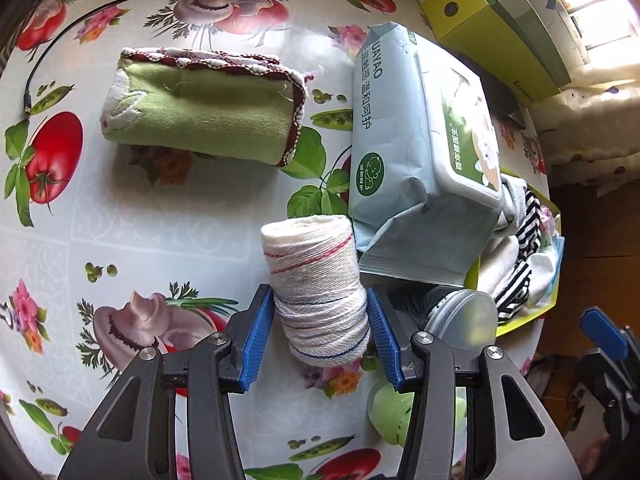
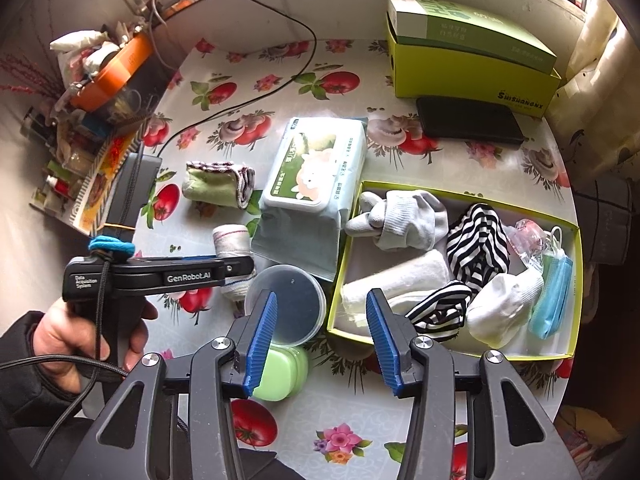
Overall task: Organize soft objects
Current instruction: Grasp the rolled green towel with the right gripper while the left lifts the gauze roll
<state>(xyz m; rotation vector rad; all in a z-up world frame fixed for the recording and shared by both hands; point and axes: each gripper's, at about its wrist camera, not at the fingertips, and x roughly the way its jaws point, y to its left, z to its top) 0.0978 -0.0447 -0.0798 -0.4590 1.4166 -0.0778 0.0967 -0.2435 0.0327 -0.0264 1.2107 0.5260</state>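
Ribbed blue pads of the left gripper [image 1: 320, 336] clasped a woven white roll [image 1: 320, 288] lying on the glossy bench [image 1: 160, 220]; right gripper [image 2: 322, 336] jaws gaped over the half-hidden lidded tub [image 2: 286, 304].

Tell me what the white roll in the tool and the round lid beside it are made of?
The white roll looks like woven cotton cloth: matte, with a visible weave and thin red and blue stripes. The left tool has its pads on both sides of it. The round lid looks like clear, glossy plastic, since you can see through it.
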